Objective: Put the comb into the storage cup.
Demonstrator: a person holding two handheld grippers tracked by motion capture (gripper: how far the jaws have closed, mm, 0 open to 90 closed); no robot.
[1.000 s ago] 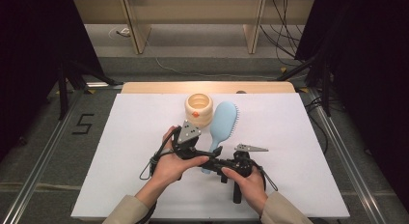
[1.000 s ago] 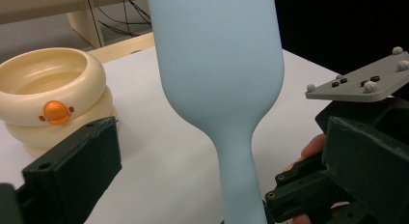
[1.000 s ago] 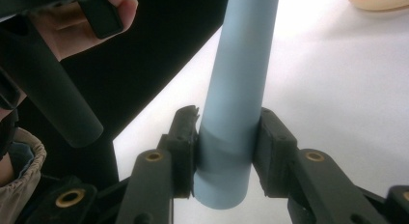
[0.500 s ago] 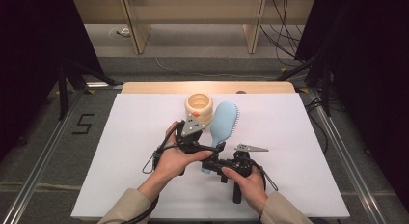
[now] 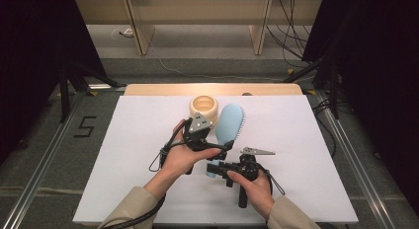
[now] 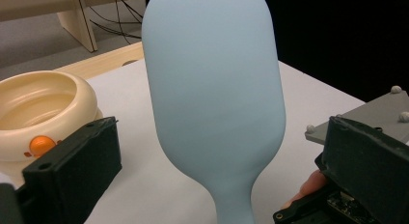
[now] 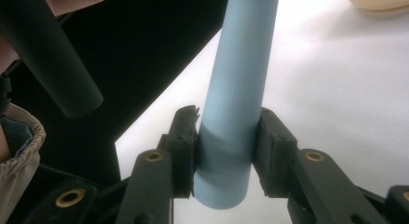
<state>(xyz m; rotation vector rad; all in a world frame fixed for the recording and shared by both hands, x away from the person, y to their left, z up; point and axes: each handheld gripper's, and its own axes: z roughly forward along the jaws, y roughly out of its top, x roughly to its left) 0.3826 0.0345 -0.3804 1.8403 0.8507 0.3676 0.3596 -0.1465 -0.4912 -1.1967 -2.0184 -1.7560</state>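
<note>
On the left half of the white worktop [image 5: 123, 155] there is bare surface right out to the left edge, with a dark cable looping from the left hand [image 5: 180, 157] across it. The left tool [image 5: 223, 149] sits near the middle, pointing right toward the neck of the blue brush [image 5: 228, 125]; in the left gripper view its two black jaws stand wide apart on either side of the brush's narrowing neck, not touching it. Just beyond the left tool stands a cream bowl [image 5: 203, 108], close to the worktop's far edge and just beside the brush head. The brush lies at a slant, head toward the far edge and handle toward the person, roughly in the middle of the worktop. The right tool [image 5: 213, 167] is clamped on the end of the brush handle [image 7: 231, 137]: in the right gripper view both pads press against the blue shaft close to its tip. The right hand [image 5: 252, 182] holds that tool near the worktop's near edge. To the right of it the white surface runs open to the right edge.
</note>
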